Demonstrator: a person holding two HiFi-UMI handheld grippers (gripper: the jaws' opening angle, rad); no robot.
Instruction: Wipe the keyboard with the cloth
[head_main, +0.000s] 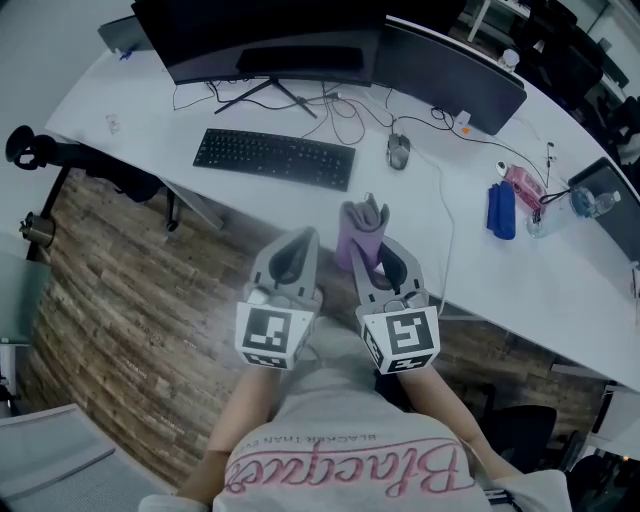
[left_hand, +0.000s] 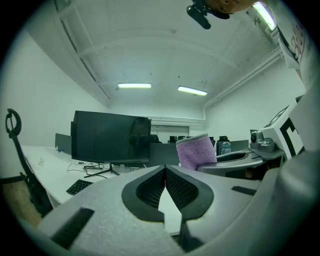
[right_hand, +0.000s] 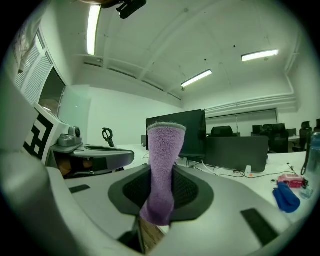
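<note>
A black keyboard (head_main: 274, 157) lies on the white desk (head_main: 330, 215), in front of the monitor. My right gripper (head_main: 372, 262) is shut on a purple cloth (head_main: 361, 231), which sticks up and forward from its jaws; in the right gripper view the cloth (right_hand: 163, 170) stands as a folded strip between the pads. My left gripper (head_main: 293, 256) is beside it, shut with nothing between its jaws (left_hand: 164, 186). Both grippers are held close to the person's body, short of the desk's near edge and well back from the keyboard. The left gripper view shows the keyboard (left_hand: 79, 186) far off at lower left.
A large dark monitor (head_main: 265, 38) and a second screen (head_main: 450, 70) stand behind the keyboard. A mouse (head_main: 399, 151) with its cable lies to the right. Farther right are a blue object (head_main: 501, 210), a pink item (head_main: 524, 186) and a water bottle (head_main: 594, 204). Wood flooring lies under the desk.
</note>
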